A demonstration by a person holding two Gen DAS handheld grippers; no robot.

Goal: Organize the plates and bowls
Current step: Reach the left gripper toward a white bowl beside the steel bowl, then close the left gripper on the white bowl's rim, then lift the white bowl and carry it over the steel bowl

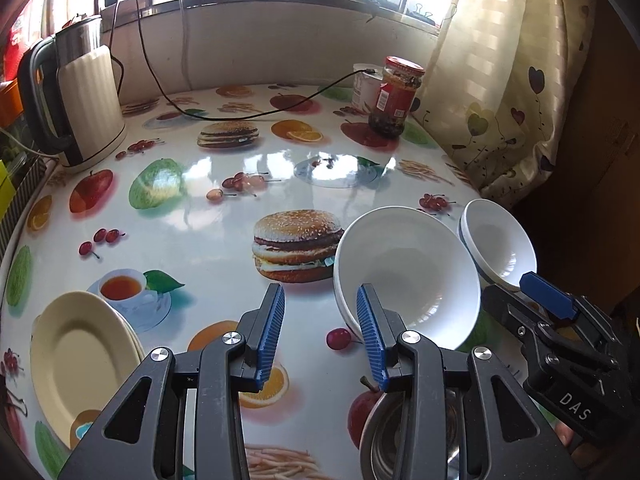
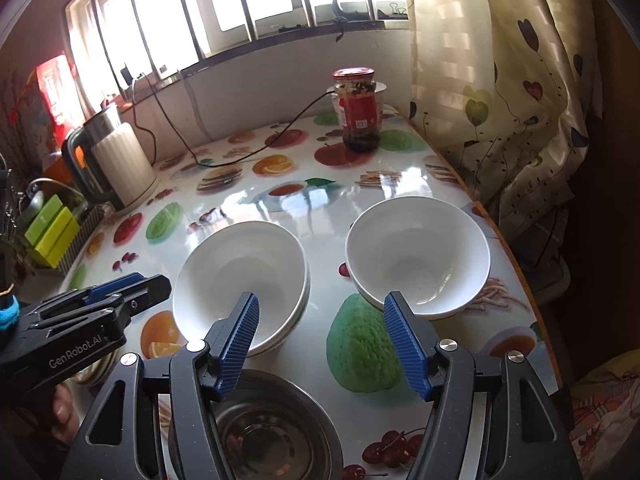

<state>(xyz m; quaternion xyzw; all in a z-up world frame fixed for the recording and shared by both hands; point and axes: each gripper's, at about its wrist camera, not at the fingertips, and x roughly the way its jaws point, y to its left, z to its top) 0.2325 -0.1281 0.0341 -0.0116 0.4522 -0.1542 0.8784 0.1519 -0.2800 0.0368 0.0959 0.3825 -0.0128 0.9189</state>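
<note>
On table: left bowls [image 2: 244, 276], right bowls [image 2: 418, 252], steel bowl [image 2: 268, 440], plates [image 1: 80, 364]. Left gripper [image 1: 320, 336], right gripper [image 2: 320, 344]: parted, empty. Advise gripping right rim squarely, lifting level.

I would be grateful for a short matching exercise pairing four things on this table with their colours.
Things:
1. kettle
2. plate
3. jar lid
4. steel bowl

Colours:
A. red
B. silver
C. pale yellow
D. cream with a black handle

Pairs: 1-D, 2-C, 3-A, 4-B
</note>
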